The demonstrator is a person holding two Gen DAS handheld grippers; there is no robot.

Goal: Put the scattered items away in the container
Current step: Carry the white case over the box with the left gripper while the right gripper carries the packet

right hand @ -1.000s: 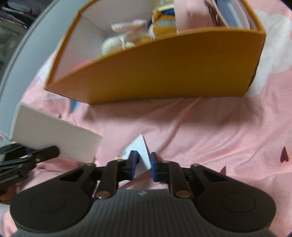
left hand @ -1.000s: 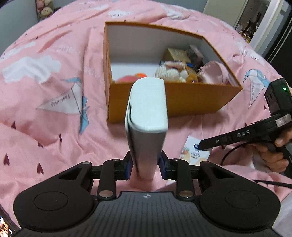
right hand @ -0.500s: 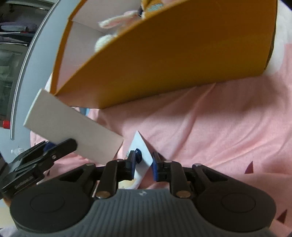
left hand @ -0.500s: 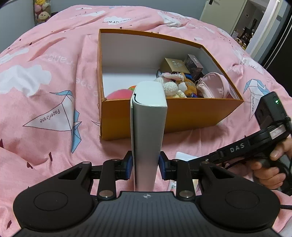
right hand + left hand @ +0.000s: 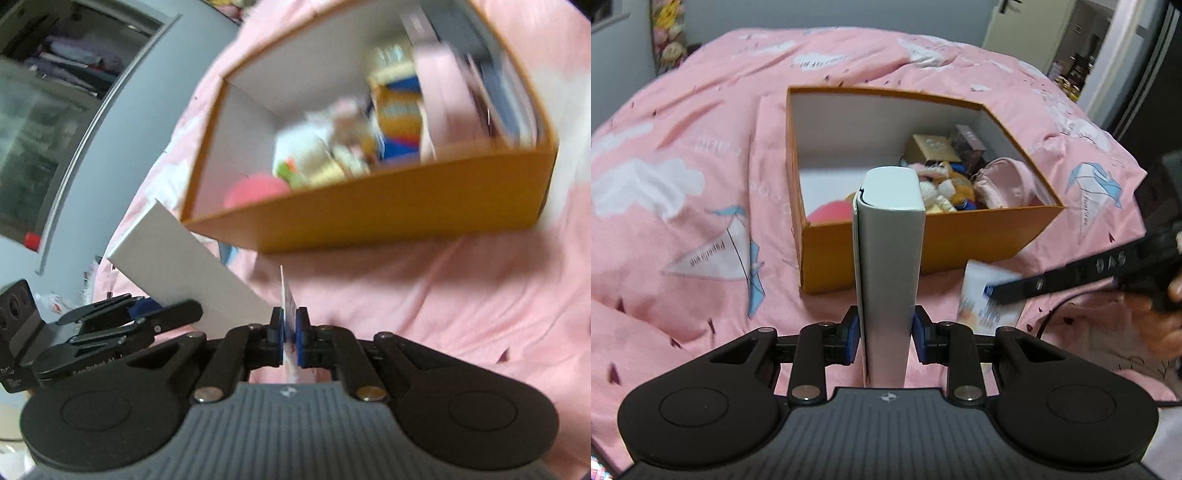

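My left gripper (image 5: 886,328) is shut on a tall white box (image 5: 890,236), held upright in front of the orange cardboard box (image 5: 979,236) on the pink bedspread. The right gripper (image 5: 290,325) has its jaws closing on a thin white snack packet (image 5: 286,291), and its pads press on it edge-on. In the left wrist view that packet (image 5: 979,291) hangs just above the bedspread, right of the white box, at the right gripper's fingertips (image 5: 1001,293). In the right wrist view the orange box (image 5: 369,218) lies ahead, with the white box (image 5: 184,266) at left.
The orange box holds plush toys (image 5: 942,188), a pink pouch (image 5: 1004,181), small dark and gold boxes (image 5: 934,146) and a red ball (image 5: 827,214); its left half shows bare white floor. A person's hand (image 5: 1160,317) and a cable are at right. Grey wall and shelves stand beyond the bed.
The right gripper has closed on the packet and lifted it off the bedspread toward the orange box. The left gripper has risen slightly with the white box.
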